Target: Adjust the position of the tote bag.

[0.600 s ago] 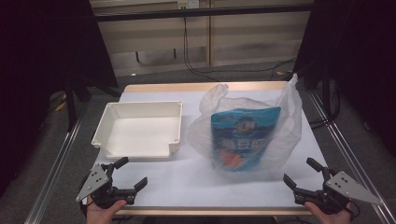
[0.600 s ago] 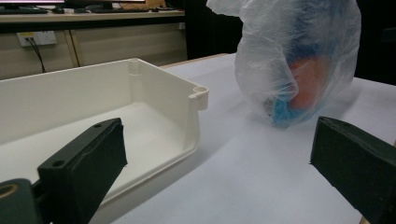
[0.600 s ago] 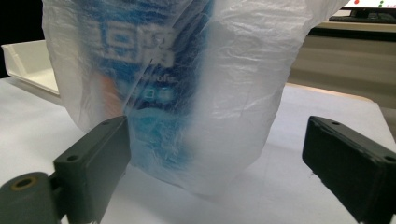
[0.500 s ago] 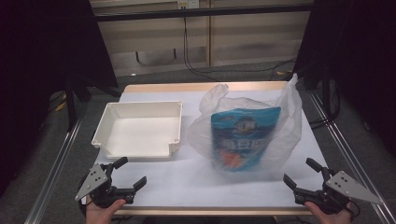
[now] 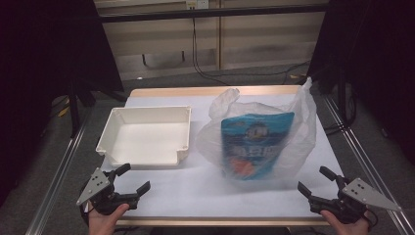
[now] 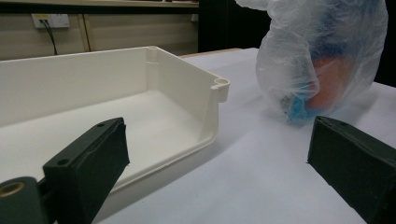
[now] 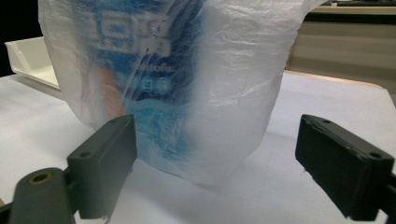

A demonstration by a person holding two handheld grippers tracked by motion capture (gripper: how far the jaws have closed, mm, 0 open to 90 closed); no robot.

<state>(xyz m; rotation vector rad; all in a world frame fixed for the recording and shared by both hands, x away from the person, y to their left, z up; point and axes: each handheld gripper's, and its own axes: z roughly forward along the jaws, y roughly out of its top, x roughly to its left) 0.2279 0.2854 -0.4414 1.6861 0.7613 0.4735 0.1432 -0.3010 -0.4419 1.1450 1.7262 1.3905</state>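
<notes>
Status: work not started, judged from the layout. The blue snack pouch (image 5: pixel 255 146) stands inside a translucent plastic bag (image 5: pixel 298 128) on the right half of the table (image 5: pixel 205 188), just right of the white tray (image 5: pixel 147 134), which is empty. The likely job is to take the pouch out of the bag and place it in the tray; all of that remains.

Left tool (image 5: pixel 128 183): open, holding nothing, at the near left edge, apart from the tray. Right tool (image 5: pixel 318 182): open, holding nothing, at the near right edge, near the bag but not touching it.

View differences: the high view gives the full layout and both hands. The left tool view adds the tray's near corner (image 6: pixel 219 88) and its low wall. The right tool view adds the bag's wrinkled film (image 7: pixel 243 70), with the pouch print blurred behind it.
</notes>
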